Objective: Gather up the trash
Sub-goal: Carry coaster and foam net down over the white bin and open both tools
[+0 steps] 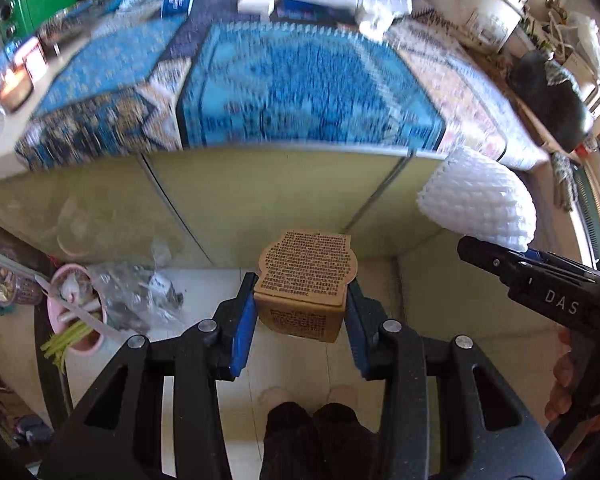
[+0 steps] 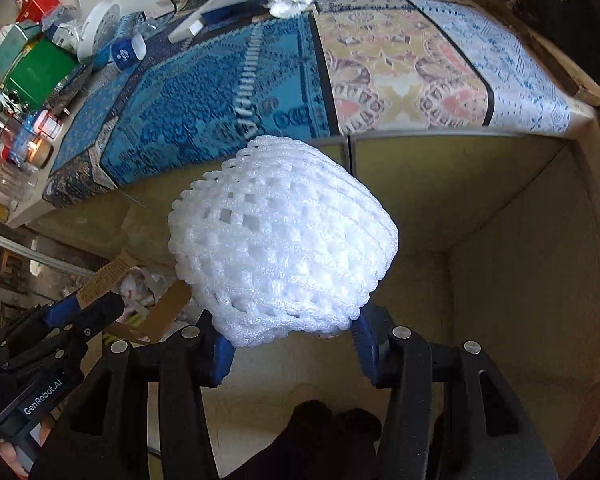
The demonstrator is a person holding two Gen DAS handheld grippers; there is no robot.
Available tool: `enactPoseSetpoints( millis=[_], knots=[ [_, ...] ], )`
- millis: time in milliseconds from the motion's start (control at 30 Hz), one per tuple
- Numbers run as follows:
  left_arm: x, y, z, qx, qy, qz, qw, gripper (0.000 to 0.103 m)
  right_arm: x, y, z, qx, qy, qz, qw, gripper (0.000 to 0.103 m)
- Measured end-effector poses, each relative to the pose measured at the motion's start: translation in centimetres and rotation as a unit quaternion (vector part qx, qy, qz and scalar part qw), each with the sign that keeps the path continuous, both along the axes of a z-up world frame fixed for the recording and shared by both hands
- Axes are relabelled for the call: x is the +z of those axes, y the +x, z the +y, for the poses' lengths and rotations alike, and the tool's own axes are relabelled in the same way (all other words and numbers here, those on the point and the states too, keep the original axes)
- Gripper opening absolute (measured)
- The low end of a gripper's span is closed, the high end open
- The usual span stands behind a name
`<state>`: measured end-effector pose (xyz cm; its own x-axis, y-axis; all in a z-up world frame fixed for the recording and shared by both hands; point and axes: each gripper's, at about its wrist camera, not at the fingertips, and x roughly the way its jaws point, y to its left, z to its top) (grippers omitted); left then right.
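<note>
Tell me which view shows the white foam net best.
The right wrist view: the foam net fills the centre, gripped by the right claw. The left wrist view catches only part of it at the right edge.

Patterned blue cloth [image 1: 300,92] on yellow cabinet [image 1: 260,200], tiled floor [image 1: 204,288].

bright daylight from the right. the patterned cloth [image 1: 300,80] smears with motion blur. fisheye edges bend and darken.
</note>
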<state>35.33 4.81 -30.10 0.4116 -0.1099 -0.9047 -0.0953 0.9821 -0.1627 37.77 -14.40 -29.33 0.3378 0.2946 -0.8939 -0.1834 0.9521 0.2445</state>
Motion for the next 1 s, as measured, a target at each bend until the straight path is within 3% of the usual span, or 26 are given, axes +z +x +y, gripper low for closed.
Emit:
enactPoseSetpoints(
  millis=[233, 733, 1000],
  knots=[
    [-9.1, 0.2, -1.6, 0.025, 0.001, 0.039, 0.9989, 0.04, -9.9, 0.9, -1.4, 0.022, -0.009, 0.06, 0.998, 0.046],
    [-35.5, 1.9, -2.1, 0.089, -0.033, 0.088, 0.9917, 0.04, -37.9, 4.7, -1.5, 0.042, -0.013, 0.15, 0.988, 0.047],
    [-47.3, 2.4, -2.2, 0.088, -0.039, 0.123, 0.9877, 0.04, -47.8, 6.0, 0.3, 0.07, -0.012, 0.184, 0.98, 0.051]
  ],
)
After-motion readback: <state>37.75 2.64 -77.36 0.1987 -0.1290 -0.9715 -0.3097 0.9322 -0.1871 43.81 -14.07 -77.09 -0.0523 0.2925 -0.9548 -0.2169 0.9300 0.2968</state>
